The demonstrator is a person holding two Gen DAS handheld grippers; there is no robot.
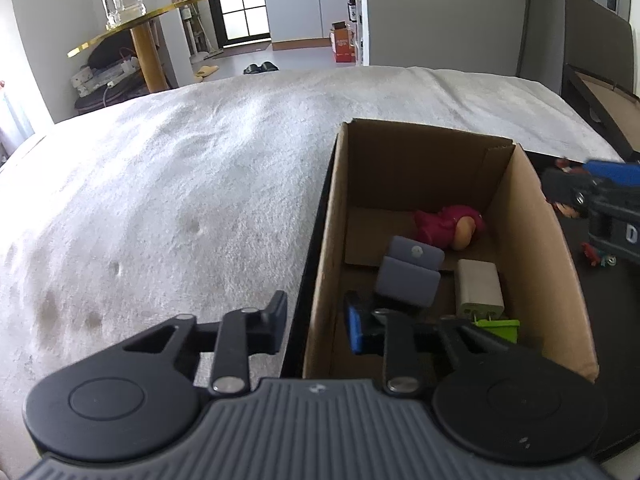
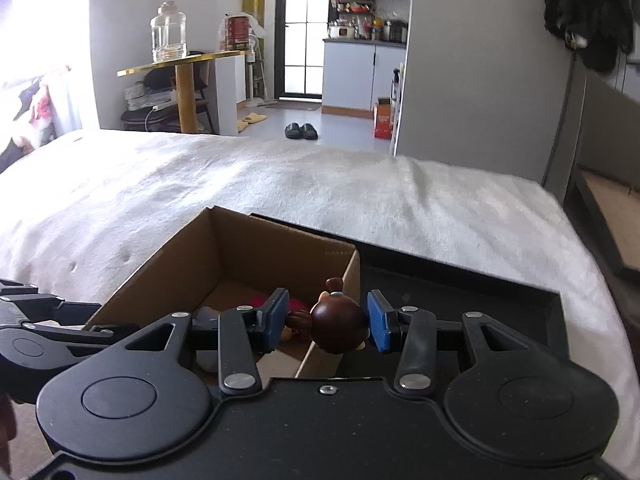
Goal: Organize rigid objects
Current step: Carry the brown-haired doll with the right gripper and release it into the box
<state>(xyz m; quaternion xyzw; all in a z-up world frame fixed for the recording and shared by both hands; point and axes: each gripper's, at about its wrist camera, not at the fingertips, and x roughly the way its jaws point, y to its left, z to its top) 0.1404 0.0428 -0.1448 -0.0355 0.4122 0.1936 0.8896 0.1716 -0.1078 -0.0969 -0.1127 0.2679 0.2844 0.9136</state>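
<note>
The left gripper (image 1: 316, 326) sits low at about 6 o'clock in its own view. Its fingers are wide apart, one on each side of the left wall of the cardboard box (image 1: 532, 240). One finger is outside the box over the white blanket (image 1: 180, 184). The other, with a blue pad (image 1: 354, 330), is inside the box. They hold nothing.

Inside the box, a grey-blue folded thing (image 1: 408, 276) lies near the middle. At 12 o'clock from it lies a doll in a pink dress (image 1: 448, 226), by the far wall. At 3 o'clock from the grey-blue thing is a white charger plug (image 1: 478, 288). A green thing (image 1: 498, 328) sits just at 6 o'clock from the plug.

The box rests on a black tray (image 2: 480, 292) on the bed.

The right gripper (image 2: 328, 322) is over the right wall of the box. A small toy figure with a round brown head (image 2: 338, 322) is between its blue pads (image 2: 378, 322). The right pad is just at the head. I cannot tell if the left pad touches the toy, so I cannot tell if the fingers squeeze it. The toy is right above the box wall, at about 6 o'clock in that view.
</note>
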